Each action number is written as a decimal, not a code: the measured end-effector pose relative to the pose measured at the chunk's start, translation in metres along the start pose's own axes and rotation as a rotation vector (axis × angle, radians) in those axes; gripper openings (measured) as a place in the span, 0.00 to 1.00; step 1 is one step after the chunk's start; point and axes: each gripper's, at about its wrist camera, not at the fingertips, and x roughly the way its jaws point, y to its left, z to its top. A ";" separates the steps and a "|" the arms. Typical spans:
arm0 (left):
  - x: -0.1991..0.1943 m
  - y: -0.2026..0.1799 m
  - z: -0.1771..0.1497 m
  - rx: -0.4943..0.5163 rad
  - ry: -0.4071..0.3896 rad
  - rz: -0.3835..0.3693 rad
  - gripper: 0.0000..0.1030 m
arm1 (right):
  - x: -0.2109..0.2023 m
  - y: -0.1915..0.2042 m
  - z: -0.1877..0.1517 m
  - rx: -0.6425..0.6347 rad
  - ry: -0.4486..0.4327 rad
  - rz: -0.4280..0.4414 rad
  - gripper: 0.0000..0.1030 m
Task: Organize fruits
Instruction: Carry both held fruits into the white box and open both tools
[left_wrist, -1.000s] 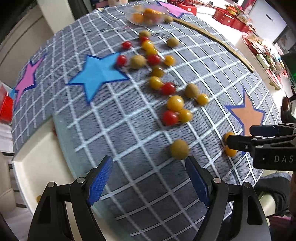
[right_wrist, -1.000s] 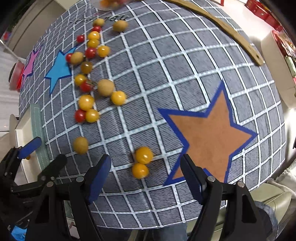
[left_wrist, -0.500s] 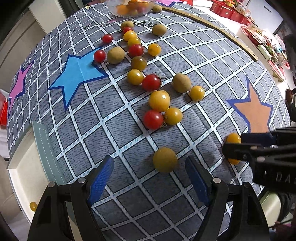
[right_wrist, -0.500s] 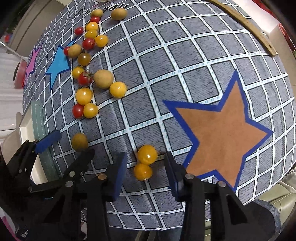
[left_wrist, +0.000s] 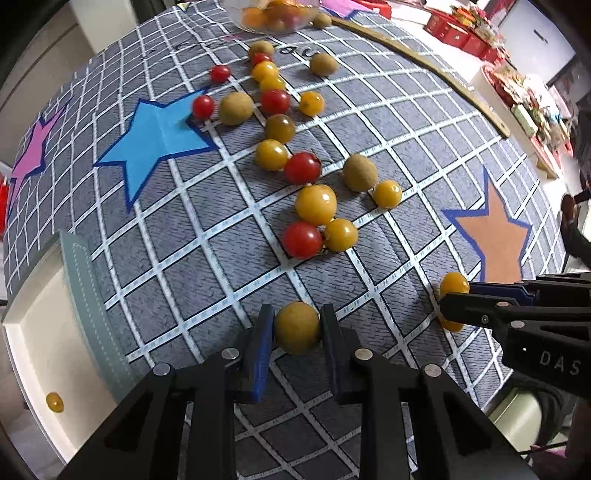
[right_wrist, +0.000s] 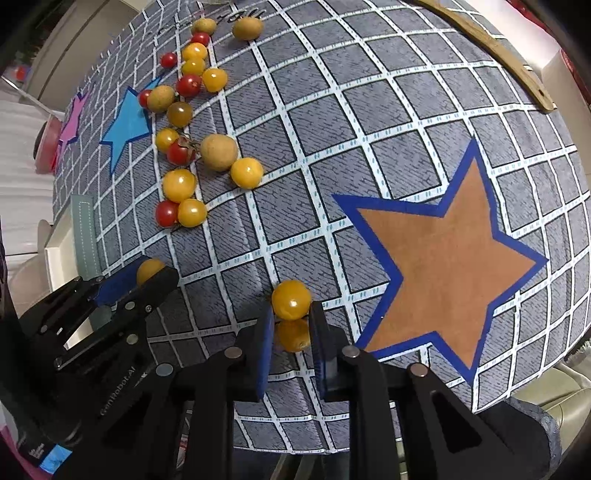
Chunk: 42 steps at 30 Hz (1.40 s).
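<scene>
Several red and yellow cherry tomatoes and brownish round fruits lie scattered on a grey checked cloth (left_wrist: 207, 258). My left gripper (left_wrist: 297, 326) is shut on a dull yellow fruit (left_wrist: 296, 327) near the cloth's front edge; it also shows in the right wrist view (right_wrist: 149, 269). My right gripper (right_wrist: 291, 332) is shut on a yellow tomato (right_wrist: 291, 335), and a second yellow tomato (right_wrist: 291, 299) touches it just beyond the fingertips. In the left wrist view the right gripper (left_wrist: 452, 308) sits at the right beside that pair.
A clear bowl (left_wrist: 271, 14) holding fruit stands at the cloth's far edge. A blue star (left_wrist: 155, 134), a pink star (left_wrist: 31, 153) and an orange star (right_wrist: 443, 266) mark the cloth. One yellow tomato (left_wrist: 54, 401) lies off the cloth at the left. A wooden strip (left_wrist: 424, 62) runs along the back right.
Both grippers have moved forward and closed: the left onto the dull yellow fruit, the right onto the nearer of the two yellow tomatoes.
</scene>
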 end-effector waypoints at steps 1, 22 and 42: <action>-0.003 0.002 0.000 -0.004 -0.005 -0.004 0.26 | -0.002 0.001 -0.001 -0.003 -0.004 0.001 0.20; -0.056 0.092 -0.050 -0.228 -0.103 0.030 0.26 | -0.027 0.075 0.013 -0.158 -0.042 0.030 0.20; -0.062 0.205 -0.140 -0.513 -0.095 0.140 0.26 | 0.009 0.247 0.007 -0.484 0.025 0.058 0.20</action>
